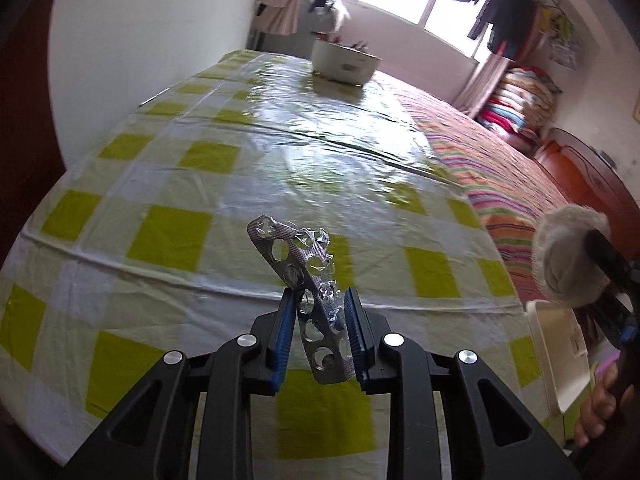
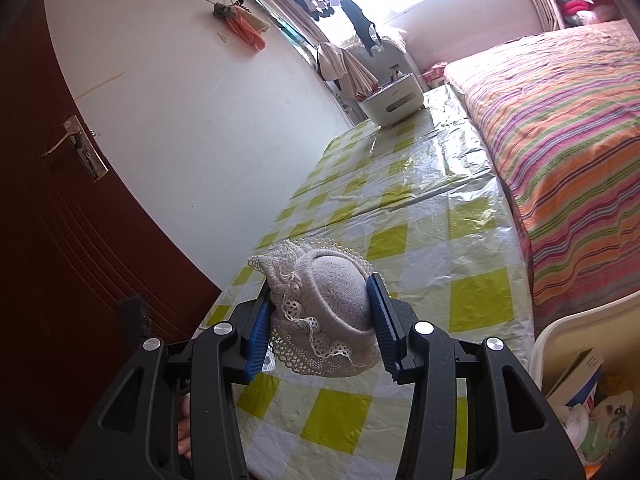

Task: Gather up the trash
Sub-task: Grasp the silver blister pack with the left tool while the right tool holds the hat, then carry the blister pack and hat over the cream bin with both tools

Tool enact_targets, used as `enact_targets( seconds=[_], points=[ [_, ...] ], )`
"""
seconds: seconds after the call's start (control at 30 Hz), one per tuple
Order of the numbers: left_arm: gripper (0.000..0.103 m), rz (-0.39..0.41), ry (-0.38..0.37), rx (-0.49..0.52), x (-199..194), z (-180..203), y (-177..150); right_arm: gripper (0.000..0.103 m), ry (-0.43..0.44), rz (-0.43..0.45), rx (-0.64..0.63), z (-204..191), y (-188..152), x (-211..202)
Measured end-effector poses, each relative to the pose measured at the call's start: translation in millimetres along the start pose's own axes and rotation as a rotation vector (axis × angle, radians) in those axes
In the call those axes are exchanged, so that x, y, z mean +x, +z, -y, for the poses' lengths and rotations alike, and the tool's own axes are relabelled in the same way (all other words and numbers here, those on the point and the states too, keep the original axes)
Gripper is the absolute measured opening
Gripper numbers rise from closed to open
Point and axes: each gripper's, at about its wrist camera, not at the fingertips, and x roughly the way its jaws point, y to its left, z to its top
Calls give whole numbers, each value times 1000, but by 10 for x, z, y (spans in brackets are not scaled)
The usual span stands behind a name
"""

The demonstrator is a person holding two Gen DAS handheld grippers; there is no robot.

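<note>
Two tools grip items above the counter [image 1: 168, 168]: left tool [image 1: 318, 312] clamps an empty blister pack [image 1: 308, 280], tilted; right tool [image 2: 320, 300] pinches a lace hat [image 2: 320, 304]. Hands mostly hidden.

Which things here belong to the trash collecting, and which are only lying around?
For the job:
- empty blister pack, clamped in the left gripper
- lace-trimmed sock ball, held by the right gripper
- white bin at the table's edge, some packaging already in it

Only lying around:
- white box at the table's far end
- striped bedspread
- folded blankets
</note>
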Motion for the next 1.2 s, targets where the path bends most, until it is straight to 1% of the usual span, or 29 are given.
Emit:
enact_targets(
  seconds=[0.07, 0.17, 0.27, 0.37, 0.5, 0.7, 1.03, 1.2],
  points=[
    [25, 6, -7, 27, -4, 103, 1, 44, -4, 5, -1, 0, -5, -24],
    [25, 37, 10, 91, -35, 289, 2, 44, -15, 25, 2, 16, 11, -99],
    [25, 60, 3, 149, -75, 505, 1, 44, -23, 48, 11, 55, 25, -199],
    [25, 88, 7, 210, -109, 738, -17, 44, -48, 82, 24, 142, 15, -354],
    [25, 99, -15, 263, -121, 1021, -27, 44, -76, 125, 72, 315, -15, -544],
    [25, 118, -59, 312, -158, 1374, -35, 44, -150, 188, 96, 499, -56, -809],
    [25, 127, -168, 392, -185, 1932, -78, 44, -208, 266, 187, 706, -255, -1116],
    [25, 114, -246, 369, -174, 2067, -116, 44, -234, 285, 207, 724, -324, -1162]
  ],
)
